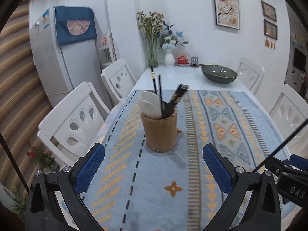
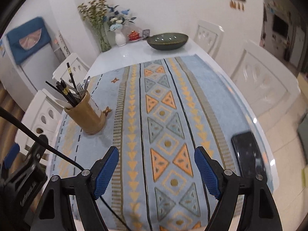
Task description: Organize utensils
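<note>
Here both the left gripper (image 1: 154,165) and right gripper (image 2: 156,170) hung wide-jawed and empty over the table (image 2: 123,57), the utensil holder (image 1: 160,130) upright just beyond the left jaws.

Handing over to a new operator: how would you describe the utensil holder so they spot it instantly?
Start at the blue patterned table runner covering the near part of the white table. Near its left edge stands the utensil holder, an upright tan cylinder. It is the only container on the runner, bristling with black chopsticks and white spoons, unlike the dark bowl and vases further back.
</note>
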A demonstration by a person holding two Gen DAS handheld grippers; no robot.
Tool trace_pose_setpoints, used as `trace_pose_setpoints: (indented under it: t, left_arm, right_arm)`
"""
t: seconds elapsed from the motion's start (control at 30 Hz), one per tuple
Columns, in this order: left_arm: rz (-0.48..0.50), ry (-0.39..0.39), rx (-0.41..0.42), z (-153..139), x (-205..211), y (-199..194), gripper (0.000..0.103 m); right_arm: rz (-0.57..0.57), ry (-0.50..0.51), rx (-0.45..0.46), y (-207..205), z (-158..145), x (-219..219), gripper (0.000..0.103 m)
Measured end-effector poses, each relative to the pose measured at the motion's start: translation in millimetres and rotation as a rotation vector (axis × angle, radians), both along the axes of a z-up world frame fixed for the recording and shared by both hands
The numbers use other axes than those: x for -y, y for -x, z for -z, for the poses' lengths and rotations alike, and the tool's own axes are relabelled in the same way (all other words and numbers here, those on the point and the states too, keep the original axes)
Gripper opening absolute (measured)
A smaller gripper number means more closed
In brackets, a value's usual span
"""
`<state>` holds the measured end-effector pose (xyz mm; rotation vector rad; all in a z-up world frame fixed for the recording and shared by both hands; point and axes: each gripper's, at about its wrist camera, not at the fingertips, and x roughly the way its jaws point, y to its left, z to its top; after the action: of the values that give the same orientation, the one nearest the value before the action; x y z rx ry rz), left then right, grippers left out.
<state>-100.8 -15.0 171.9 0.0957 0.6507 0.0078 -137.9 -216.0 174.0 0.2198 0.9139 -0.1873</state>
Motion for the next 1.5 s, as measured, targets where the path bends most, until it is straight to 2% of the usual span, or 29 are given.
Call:
trace_pose_setpoints:
  t: [0.3, 0.5, 0.6, 0.83, 1.2, 1.5]
  left_arm:
    - [0.014, -0.019, 0.010, 11.3, -18.8, -52.6, 0.102]
    - [0.011, -0.005, -0.066, 27.4, -32.6, -81.8, 0.102]
    - [0.040, 0.010, -0.100, 37.5, -36.9, -88.8, 0.102]
    - [0.063, 0.005, -0.143, 48.7, -34.4, -93.0, 0.102]
    - [0.049, -0.008, -0.212, 61.6, -30.9, -84.5, 0.102]
    - [0.037, -0.014, -0.257, 79.2, -39.1, -75.5, 0.102]
  right_arm:
    - [0.013, 0.028, -0.023, -59.5, 10.5, -18.6, 0.079]
    - [0.065, 0.036, -0.016, -81.0, 14.3, -23.0, 0.079]
    - [0.080, 0.038, -0.024, -86.3, 19.6, -26.1, 0.079]
    - [0.093, 0.026, -0.046, -92.1, 26.2, -27.7, 0.079]
    - [0.047, 0.035, -0.087, -86.5, 32.4, -32.6, 0.079]
    - [0.025, -0.001, -0.139, -79.9, 56.1, -37.8, 0.079]
